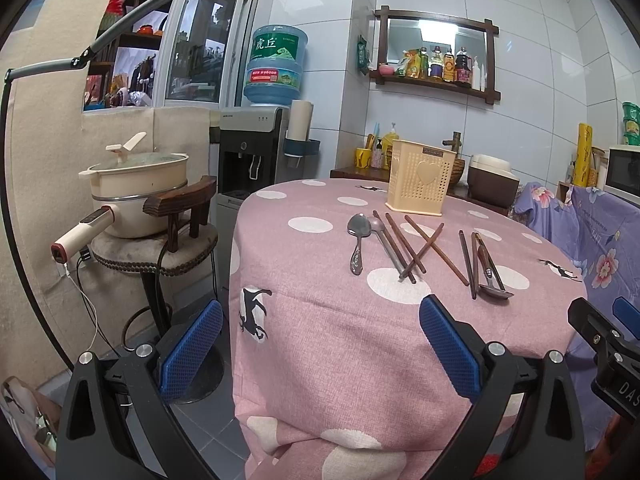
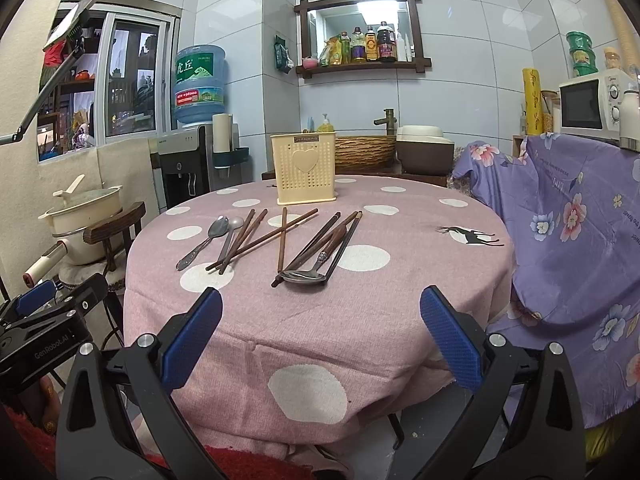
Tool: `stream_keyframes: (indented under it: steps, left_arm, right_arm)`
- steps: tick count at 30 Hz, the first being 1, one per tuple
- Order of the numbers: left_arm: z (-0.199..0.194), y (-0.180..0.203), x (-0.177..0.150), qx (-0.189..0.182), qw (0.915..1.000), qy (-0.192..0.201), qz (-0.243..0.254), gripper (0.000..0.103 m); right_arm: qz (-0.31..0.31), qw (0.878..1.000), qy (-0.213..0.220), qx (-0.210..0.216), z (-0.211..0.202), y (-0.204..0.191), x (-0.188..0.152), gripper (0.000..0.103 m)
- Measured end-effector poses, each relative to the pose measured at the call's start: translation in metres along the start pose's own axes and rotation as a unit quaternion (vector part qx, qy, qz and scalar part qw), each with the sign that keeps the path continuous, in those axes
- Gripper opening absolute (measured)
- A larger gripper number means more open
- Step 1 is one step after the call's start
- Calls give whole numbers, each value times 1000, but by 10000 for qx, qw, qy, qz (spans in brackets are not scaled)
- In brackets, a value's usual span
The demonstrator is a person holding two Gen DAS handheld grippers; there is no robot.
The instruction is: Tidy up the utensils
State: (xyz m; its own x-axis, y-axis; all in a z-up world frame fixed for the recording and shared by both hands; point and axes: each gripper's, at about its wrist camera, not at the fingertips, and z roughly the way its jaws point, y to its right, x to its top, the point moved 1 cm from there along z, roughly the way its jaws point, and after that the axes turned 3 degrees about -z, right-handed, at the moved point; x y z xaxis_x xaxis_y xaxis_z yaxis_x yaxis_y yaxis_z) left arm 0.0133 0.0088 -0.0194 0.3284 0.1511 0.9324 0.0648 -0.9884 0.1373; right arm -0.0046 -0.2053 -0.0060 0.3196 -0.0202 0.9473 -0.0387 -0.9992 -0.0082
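Claws: left claw (image 1: 320,344) and right claw (image 2: 320,334) both spread wide, empty | nearest piece: brown-handled steel ladle (image 2: 316,264) ahead of right claw, handle probably pointing away toward cream perforated plastic holder (image 2: 304,168) on pink-clothed worktop (image 2: 400,300)

1. Left tongs (image 1: 320,344): blue-padded fingers spread wide, nothing between them, at the near edge of the round desk under a pink polka-dot cloth (image 1: 320,320).
2. Cream perforated plastic utensil holder with a heart (image 1: 421,178) stands upright at the far side.
3. Two metal spoons (image 1: 357,242) and dark wooden chopsticks (image 1: 408,246) lie loose mid-desk; some chopsticks cross.
4. Third spoon (image 1: 495,290) lies to the right, bowl nearest the camera.
5. Right tongs (image 1: 612,336) partly visible at the right edge; state unclear.
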Motion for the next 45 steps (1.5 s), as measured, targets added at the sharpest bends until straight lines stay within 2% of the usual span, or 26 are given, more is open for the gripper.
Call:
stream_keyframes:
  steps: [11,19,22,27,32,36,39,43,45]
  left_arm:
    - [1,-1,-9,6,10000,-59,-9,98]
    - [22,-7,-5,95,9988,-451,-148,98]
    - [35,-11,2,189,9981,-568,-147,98]
    - [63,-12,19,253,9952,-938,132,98]
    - [88,-12,44,25,9931,-1166,140,98]
    - [109,-8,61,-74,9908,-1315,326,96]
    - [125,-5,72,-147,9882,-1473,393,94]
    - [150,1,87,-263,9847,-1673,416,88]
    - [162,8,93,-362,9818,-1806,456,82]
  right_arm:
    - [1,10000,-77,16,6,-1,-4,98]
    - [-67,9993,-355,52,21,3,-2,98]
    - [-87,9984,-546,129,36,9,5,98]
    - [78,9965,-818,171,66,27,18,98]
    - [-130,9887,-1466,272,105,33,30,98]
    - [-94,9828,-1800,402,134,40,41,98]
    - [-43,9809,-1921,302,155,49,55,94]
    - [-33,9788,-2042,149,182,58,74,83]
    - [-62,9766,-2147,68,201,62,83,77]
